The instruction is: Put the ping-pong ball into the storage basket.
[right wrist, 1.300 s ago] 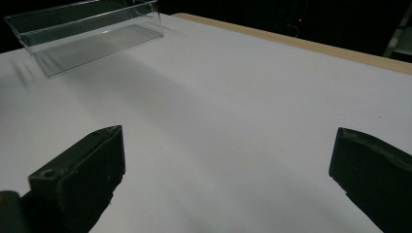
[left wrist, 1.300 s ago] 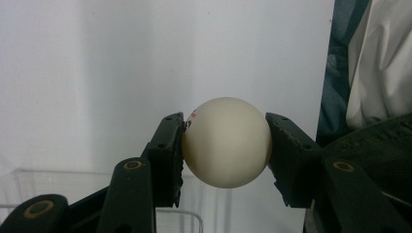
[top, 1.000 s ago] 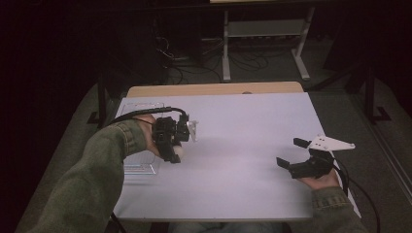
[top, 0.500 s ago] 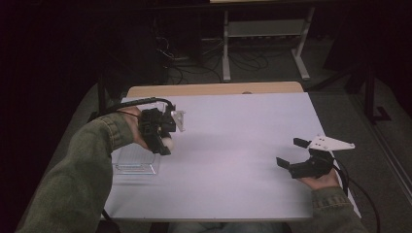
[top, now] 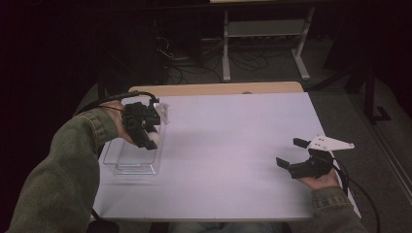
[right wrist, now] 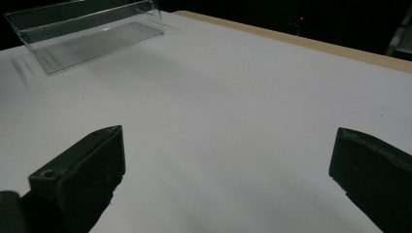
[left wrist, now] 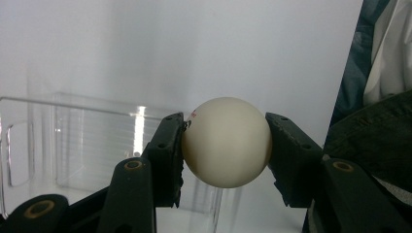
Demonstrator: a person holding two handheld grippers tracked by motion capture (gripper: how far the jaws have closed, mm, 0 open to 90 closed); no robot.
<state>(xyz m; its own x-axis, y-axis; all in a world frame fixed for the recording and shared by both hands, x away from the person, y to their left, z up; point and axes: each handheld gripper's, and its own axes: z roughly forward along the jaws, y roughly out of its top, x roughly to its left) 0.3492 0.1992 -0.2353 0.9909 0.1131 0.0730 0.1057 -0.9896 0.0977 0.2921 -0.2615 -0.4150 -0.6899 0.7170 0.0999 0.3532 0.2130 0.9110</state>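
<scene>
A white ball (left wrist: pixel 226 141) is pinched between the two black jaws of my left gripper (left wrist: pixel 225 153), which is shut on it. In the high view the left gripper (top: pixel 148 138) hovers with the ball (top: pixel 153 139) over the right rim of a clear plastic box (top: pixel 130 156) at the table's left side. The box (left wrist: pixel 82 145) appears just behind the ball in the left gripper view. My right gripper (top: pixel 291 158) rests low at the table's right front, jaws wide apart with bare table between them (right wrist: pixel 226 165). The clear box (right wrist: pixel 87 31) lies far off at the upper left of the right gripper view.
The white table top (top: pixel 233 145) has a wooden strip along its far edge (top: pixel 214 89). A metal stand (top: pixel 262 34) and cables sit on the dark floor beyond. The left gripper's cable (top: pixel 109 99) arcs off the table's left side.
My left gripper has carried the ball leftward and a little up, from the middle-left of the table to above the clear box. The right gripper has stayed put.
</scene>
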